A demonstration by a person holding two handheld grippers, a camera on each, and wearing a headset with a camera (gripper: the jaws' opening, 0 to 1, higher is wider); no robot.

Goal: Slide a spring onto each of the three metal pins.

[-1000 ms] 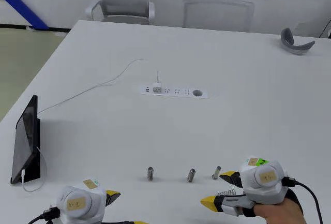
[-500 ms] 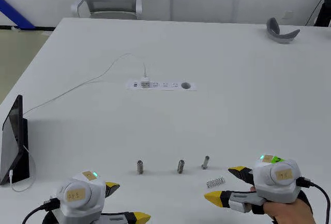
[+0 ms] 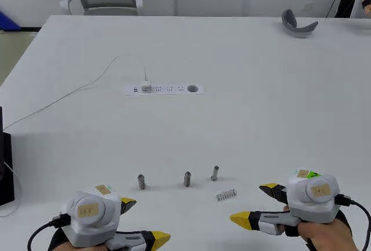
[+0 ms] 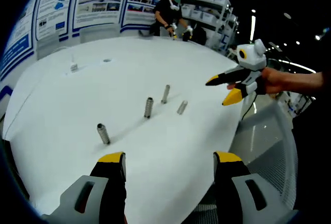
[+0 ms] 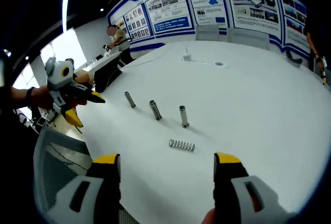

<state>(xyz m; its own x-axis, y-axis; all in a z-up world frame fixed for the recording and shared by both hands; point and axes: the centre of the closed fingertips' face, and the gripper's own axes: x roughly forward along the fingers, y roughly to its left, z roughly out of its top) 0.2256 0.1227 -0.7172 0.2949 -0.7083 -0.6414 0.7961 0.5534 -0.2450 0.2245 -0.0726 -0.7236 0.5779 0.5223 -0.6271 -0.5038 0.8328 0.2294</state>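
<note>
Gaping wide and empty at left hand-held gripper [image 3: 145, 221], over near edge of desk [image 3: 261, 100]. Gaping likewise at right hand-held gripper [image 3: 251, 203], touching nothing, near loose spring [image 3: 226, 195] lying flat on desk just beside bare pin [image 3: 215, 173]. Wearing springs already: middle pin [image 3: 187, 178] and end pin [image 3: 141, 181].

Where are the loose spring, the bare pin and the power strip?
loose spring [image 3: 226, 195], head view, mid-coil.
bare pin [image 3: 215, 173], head view, mid-shaft.
power strip [image 3: 165, 89], head view, middle of its top face.
</note>
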